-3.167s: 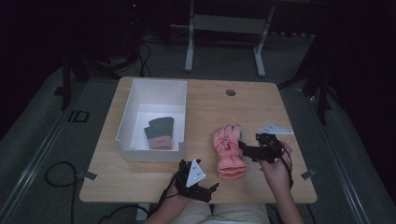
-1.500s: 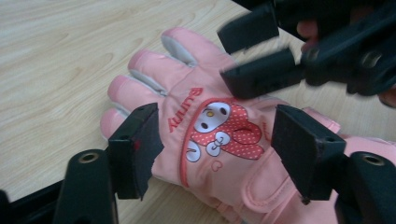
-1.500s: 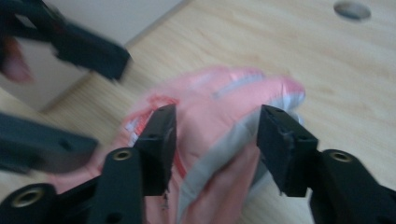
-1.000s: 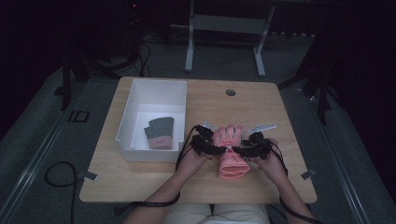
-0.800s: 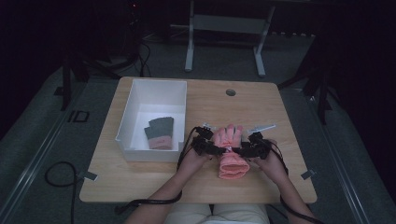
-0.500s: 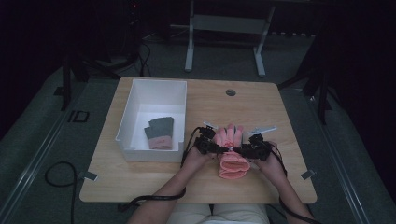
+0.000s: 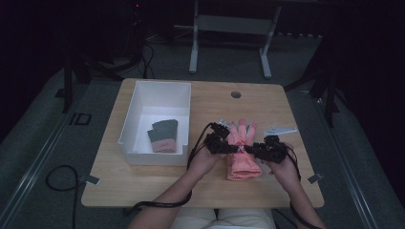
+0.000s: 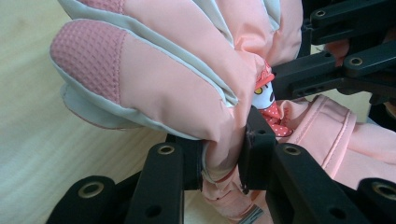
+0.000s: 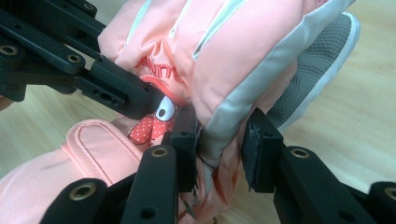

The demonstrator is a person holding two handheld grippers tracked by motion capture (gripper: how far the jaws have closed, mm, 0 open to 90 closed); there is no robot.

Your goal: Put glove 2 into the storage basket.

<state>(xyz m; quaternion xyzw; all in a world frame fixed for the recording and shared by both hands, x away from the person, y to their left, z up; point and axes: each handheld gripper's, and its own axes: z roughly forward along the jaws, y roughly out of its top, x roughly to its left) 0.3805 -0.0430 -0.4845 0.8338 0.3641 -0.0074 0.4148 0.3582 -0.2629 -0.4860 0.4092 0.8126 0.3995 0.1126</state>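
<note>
Between both grippers, pink glove (image 7: 241, 155)

Left gripper (image 7: 228, 147) and right gripper (image 7: 251, 149) meet tip to tip, jaws just closing.

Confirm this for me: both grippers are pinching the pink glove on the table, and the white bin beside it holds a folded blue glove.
One detail is off. Both the left gripper and right gripper do pinch the pink glove, but the high view shows that the glove in the white bin is dark grey with a pink cuff, not blue.
</note>
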